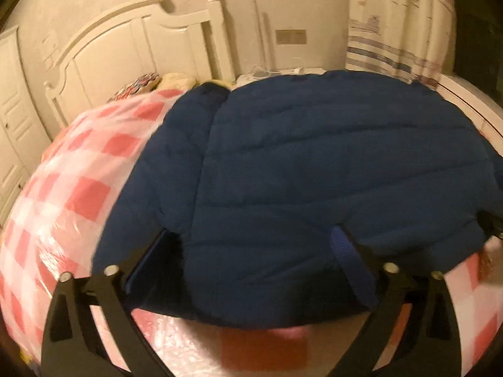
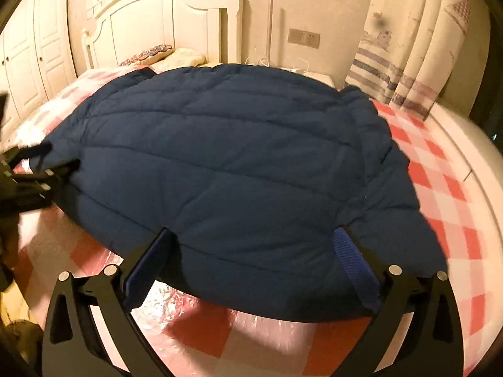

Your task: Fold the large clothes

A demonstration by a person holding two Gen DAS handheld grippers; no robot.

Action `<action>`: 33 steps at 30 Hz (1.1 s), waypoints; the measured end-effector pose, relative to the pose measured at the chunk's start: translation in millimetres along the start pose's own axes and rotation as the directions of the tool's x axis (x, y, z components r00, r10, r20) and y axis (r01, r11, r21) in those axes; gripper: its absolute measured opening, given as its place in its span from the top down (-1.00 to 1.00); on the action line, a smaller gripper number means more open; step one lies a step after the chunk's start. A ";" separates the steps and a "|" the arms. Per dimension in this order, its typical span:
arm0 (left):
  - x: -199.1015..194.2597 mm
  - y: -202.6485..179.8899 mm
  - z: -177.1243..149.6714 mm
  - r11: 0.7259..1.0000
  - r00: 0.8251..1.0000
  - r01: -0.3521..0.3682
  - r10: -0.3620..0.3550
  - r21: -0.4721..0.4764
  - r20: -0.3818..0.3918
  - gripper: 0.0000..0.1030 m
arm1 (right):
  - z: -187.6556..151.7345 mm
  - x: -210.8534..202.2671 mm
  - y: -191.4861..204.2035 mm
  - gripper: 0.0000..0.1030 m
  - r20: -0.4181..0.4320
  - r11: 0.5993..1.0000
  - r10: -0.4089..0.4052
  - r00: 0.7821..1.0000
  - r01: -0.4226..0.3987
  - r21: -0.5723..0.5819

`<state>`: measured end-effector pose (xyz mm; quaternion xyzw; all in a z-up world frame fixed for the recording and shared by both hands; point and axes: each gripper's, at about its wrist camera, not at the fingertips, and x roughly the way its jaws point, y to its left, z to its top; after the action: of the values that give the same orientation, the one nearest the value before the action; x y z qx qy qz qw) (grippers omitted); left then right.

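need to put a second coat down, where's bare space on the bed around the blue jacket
Bare checkered cover runs right of the quilted blue jacket, out to the bed's white edge. Another wide strip lies on its left side, and a narrow band along its near hem. Crowded: the headboard end, with pillows, and both open grippers, the right gripper and the left gripper, at the hem.

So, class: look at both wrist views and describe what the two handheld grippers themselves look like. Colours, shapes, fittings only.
Both match. The left gripper and right gripper each have two black, flat, curved arms that fan outward, with cut-out slots and round silver fasteners at the joints. Each finger carries a blue pad with a ribbed, fabric-like face. No cables, markings or sleeves can be made out.
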<state>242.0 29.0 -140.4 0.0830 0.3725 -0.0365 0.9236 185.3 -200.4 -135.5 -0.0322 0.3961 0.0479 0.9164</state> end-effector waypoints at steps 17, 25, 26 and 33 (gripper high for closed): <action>-6.0 29.9 -15.9 0.998 1.000 0.015 -0.016 -0.059 -0.010 -0.96 | -30.6 -23.6 -75.6 -0.88 -0.027 0.980 -0.035 0.999 0.040 0.194; -3.5 36.0 -18.8 0.995 0.997 0.064 -0.067 -0.079 -0.027 -0.96 | -77.4 -60.3 -128.9 -0.88 0.066 0.812 0.120 0.991 -0.136 0.568; -3.3 35.5 -18.8 0.995 0.998 0.060 -0.063 -0.080 -0.028 -0.96 | -83.0 -58.0 -131.7 -0.88 0.064 0.795 0.148 0.987 -0.157 0.586; -4.3 34.4 -20.2 0.995 0.997 0.064 -0.066 -0.081 -0.028 -0.96 | -72.7 -35.2 -126.6 -0.87 0.095 0.780 0.194 0.976 -0.212 0.588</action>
<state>229.6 66.5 -147.4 0.0345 0.3904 -0.0503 0.9186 123.2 -335.4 -156.8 0.3002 0.3790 0.0202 0.8751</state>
